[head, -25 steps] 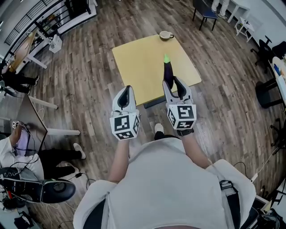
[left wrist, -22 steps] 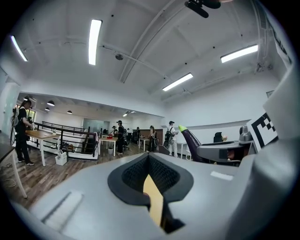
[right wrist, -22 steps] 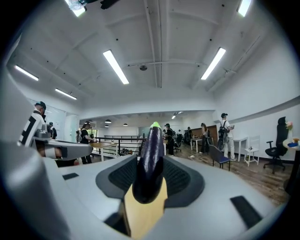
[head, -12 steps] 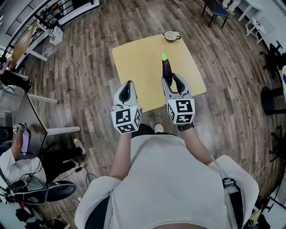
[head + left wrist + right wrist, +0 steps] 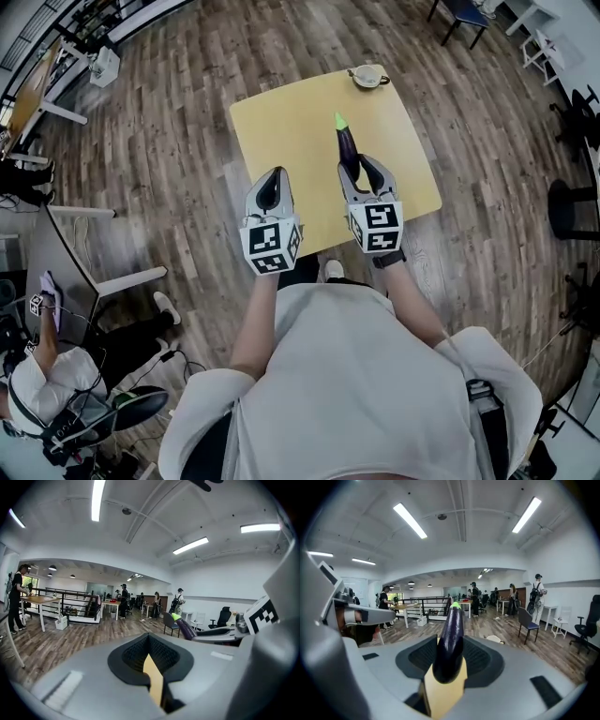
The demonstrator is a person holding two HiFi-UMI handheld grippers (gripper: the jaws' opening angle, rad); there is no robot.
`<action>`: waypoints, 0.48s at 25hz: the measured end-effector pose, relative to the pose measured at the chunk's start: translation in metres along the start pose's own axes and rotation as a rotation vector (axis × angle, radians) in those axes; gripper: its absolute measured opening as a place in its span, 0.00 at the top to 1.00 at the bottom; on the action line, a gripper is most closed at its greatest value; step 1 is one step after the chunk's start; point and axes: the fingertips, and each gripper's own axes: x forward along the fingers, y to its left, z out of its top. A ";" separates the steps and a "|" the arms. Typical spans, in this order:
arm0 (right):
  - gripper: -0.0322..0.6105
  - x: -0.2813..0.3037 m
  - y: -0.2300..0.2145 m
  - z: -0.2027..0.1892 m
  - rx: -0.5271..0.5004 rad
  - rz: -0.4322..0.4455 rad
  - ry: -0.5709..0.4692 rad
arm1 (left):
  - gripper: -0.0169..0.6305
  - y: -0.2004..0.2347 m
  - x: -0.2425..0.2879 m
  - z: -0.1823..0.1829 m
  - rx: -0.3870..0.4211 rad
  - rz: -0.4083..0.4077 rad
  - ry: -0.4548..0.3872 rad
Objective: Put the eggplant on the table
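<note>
Above the near part of the smooth, square yellow table (image 5: pixel 281 122), the left gripper (image 5: pixel 273 178) points forward and slightly down, its jaws drawn together on nothing. Beside it the right gripper (image 5: pixel 362 167) clamps the blunt end of a glossy purple eggplant (image 5: pixel 346 142), green tip aimed ahead over the tabletop. A small round cup (image 5: pixel 367 77) sits at the far corner, contents unclear.
</note>
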 end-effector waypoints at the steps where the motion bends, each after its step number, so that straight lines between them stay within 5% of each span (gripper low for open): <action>1: 0.68 0.012 -0.004 -0.002 0.001 0.000 0.016 | 0.96 0.004 0.010 0.000 -0.001 -0.002 0.007; 12: 0.68 0.117 -0.017 -0.063 0.010 0.024 0.205 | 0.96 0.039 0.092 -0.034 -0.056 -0.008 0.111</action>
